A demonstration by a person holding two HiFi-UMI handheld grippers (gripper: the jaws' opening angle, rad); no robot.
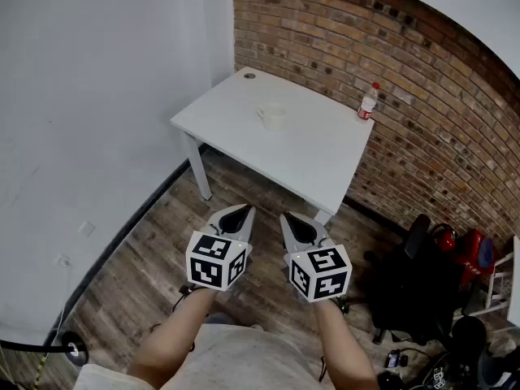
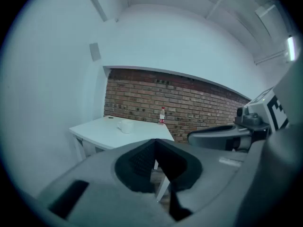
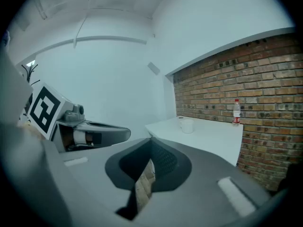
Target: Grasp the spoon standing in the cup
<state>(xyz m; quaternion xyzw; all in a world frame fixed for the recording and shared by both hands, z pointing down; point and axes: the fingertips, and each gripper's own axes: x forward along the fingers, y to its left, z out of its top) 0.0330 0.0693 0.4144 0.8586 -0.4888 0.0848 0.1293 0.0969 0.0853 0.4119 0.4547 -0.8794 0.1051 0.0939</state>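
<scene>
A white cup (image 1: 274, 116) stands near the middle of a white table (image 1: 244, 108) across the room; at this distance I cannot make out a spoon in it. The cup (image 2: 125, 126) also shows small in the left gripper view, and the cup (image 3: 187, 126) in the right gripper view. My left gripper (image 1: 242, 210) and right gripper (image 1: 286, 216) are held side by side close to my body, over the wooden floor, well short of the table. Both sets of jaws meet at their tips with nothing between them, seen at the left gripper (image 2: 155, 141) and the right gripper (image 3: 151, 140).
A plastic bottle with a red cap (image 1: 369, 101) stands at the table's far right corner by the brick wall (image 1: 422, 96). A black office chair (image 1: 410, 287) and red gear (image 1: 455, 242) sit on the floor to the right. A white wall (image 1: 97, 136) runs along the left.
</scene>
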